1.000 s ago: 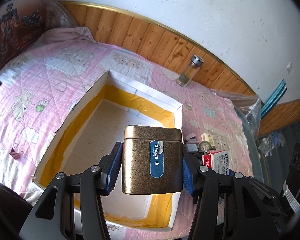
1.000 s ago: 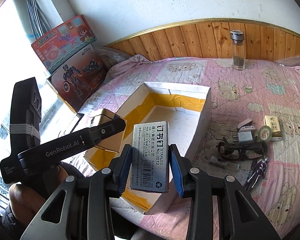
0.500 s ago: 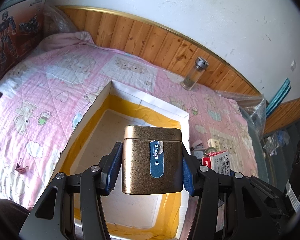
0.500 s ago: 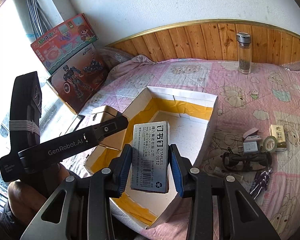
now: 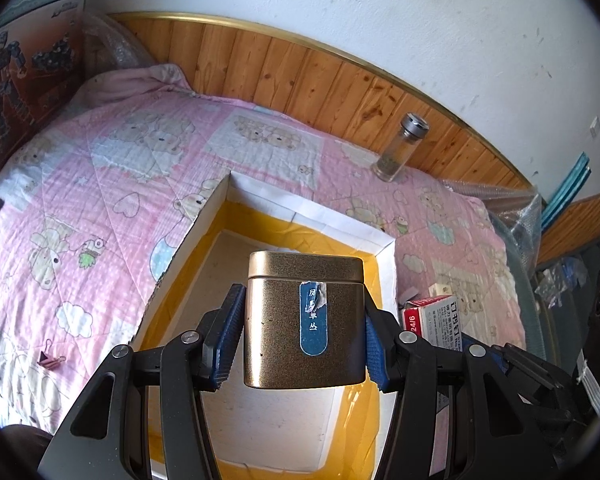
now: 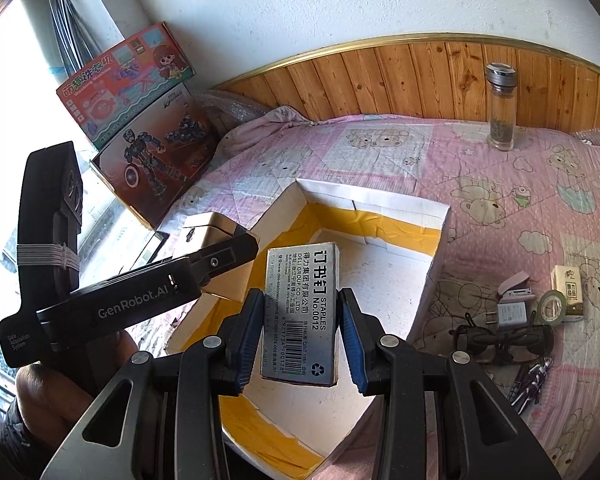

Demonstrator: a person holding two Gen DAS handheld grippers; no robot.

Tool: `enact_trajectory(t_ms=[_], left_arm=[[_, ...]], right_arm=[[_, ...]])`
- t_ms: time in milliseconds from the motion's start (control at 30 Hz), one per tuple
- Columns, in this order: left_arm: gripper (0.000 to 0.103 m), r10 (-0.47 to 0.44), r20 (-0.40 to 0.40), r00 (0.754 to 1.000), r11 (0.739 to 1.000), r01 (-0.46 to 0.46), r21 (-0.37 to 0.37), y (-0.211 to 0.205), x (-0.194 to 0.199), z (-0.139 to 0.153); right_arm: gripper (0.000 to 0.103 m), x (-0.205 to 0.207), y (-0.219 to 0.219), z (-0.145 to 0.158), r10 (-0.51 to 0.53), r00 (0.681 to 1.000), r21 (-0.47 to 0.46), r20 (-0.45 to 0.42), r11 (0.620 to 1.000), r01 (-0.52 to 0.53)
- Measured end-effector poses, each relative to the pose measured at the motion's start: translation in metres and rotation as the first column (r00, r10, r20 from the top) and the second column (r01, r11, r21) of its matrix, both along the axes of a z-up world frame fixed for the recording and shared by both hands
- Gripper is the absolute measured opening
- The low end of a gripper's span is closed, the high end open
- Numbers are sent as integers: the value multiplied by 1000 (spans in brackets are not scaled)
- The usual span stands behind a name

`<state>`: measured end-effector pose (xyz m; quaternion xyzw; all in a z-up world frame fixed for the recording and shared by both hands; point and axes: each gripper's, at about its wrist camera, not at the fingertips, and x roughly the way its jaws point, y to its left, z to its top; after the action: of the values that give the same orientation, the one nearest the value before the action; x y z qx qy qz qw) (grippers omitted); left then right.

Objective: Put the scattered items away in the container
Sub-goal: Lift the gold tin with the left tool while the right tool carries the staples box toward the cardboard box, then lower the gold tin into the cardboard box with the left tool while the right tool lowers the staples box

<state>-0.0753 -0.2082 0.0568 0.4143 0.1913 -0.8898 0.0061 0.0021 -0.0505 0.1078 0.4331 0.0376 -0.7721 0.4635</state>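
Since both loads were bound for the same box, each gripper carried one item over it. Left gripper (image 5: 304, 340) was clamped on the gold tin (image 5: 304, 320), blue pads on its two flat sides, tin upright with lid on top, so it could go down on its base. Right gripper (image 6: 300, 340) was clamped on the staple box (image 6: 302, 312) by its long edges, label facing the camera. Both hung above the open white box (image 6: 400, 208) with yellow-taped inside, which sat on the bed (image 5: 100, 200). Tin was at the left wall, staples nearer the middle, probably to avoid a clash. Still loose on the quilt right of it: plug (image 6: 512, 312), tape roll (image 6: 552, 308), sunglasses (image 6: 504, 338), small carton (image 6: 568, 290). Glass bottle (image 6: 500, 112) stood by the headboard.
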Motion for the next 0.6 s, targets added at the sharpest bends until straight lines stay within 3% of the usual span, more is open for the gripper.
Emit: enact_trajectory(t_ms=[600], left_arm=[[55,-29,71,997,999,30,-12,-8,-40,-27]], right_arm=[[39,-27,-26,-17,1,1000,47,12,999,-1]])
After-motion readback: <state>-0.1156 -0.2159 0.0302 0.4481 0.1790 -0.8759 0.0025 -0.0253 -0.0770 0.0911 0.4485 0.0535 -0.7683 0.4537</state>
